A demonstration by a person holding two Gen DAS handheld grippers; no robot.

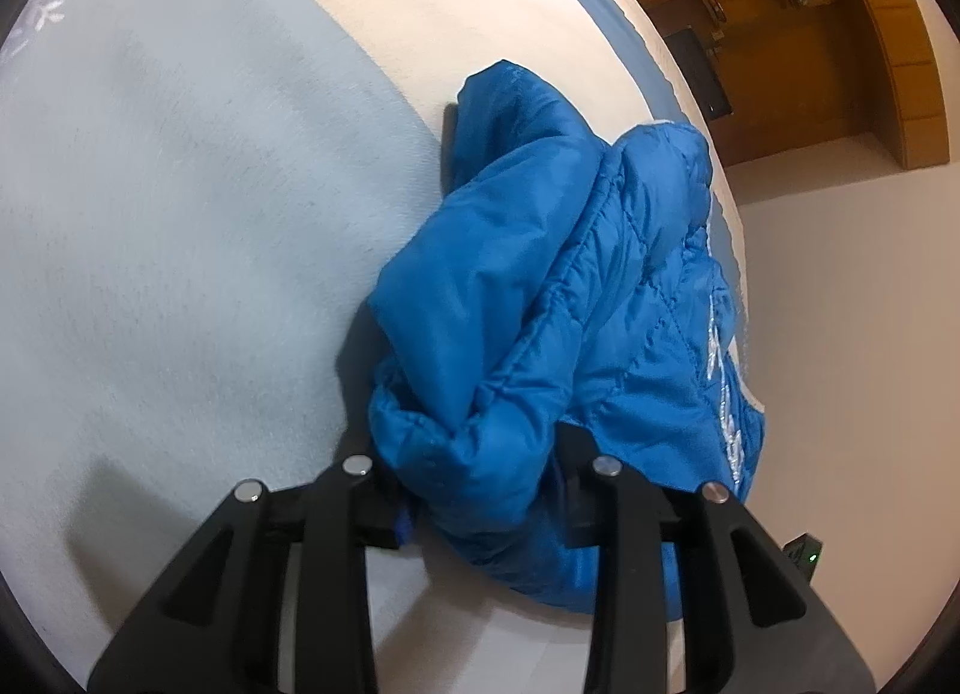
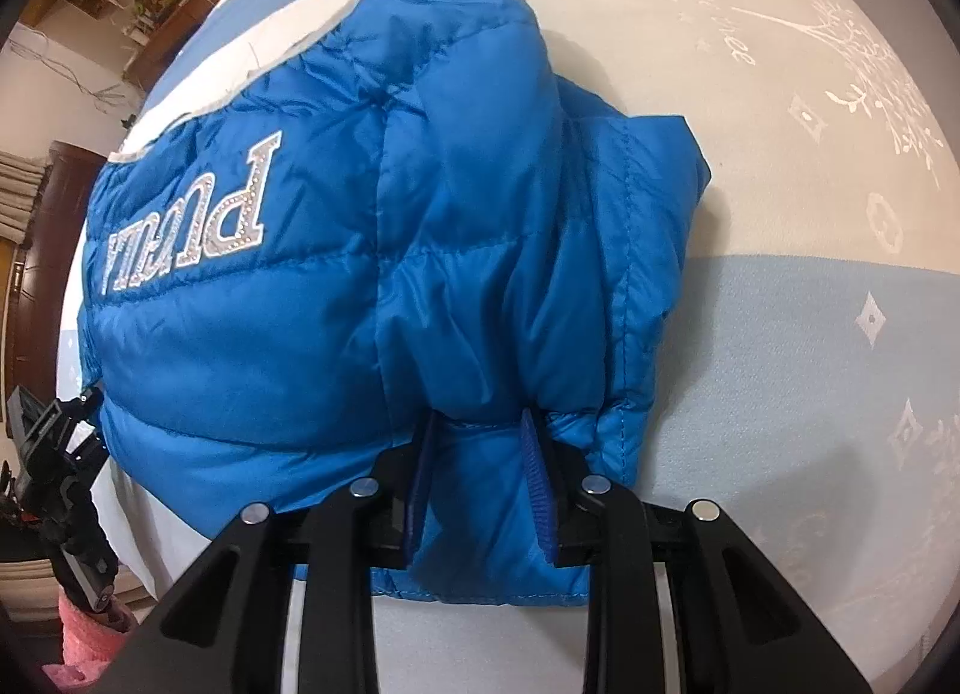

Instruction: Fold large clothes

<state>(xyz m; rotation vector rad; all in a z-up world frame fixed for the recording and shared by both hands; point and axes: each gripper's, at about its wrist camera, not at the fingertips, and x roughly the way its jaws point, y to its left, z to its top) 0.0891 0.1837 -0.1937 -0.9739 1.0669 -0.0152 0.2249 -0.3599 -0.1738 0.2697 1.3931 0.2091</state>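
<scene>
Right wrist view shows a bright blue quilted puffer jacket (image 2: 372,250), bunched and partly folded, lying on a bed (image 2: 810,334) covered in pale blue and cream. Silver studded lettering runs across its panel. The right hand-held gripper (image 2: 480,490) pinches a fold of its hem. The left hand-held gripper (image 1: 480,490) is clamped narrowly on bunched fabric at another edge.

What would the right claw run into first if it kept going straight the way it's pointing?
The blue puffer jacket itself: the right claw is already pinching a fold, with more padding bunched directly ahead, and probably the bed cover beneath.
</scene>
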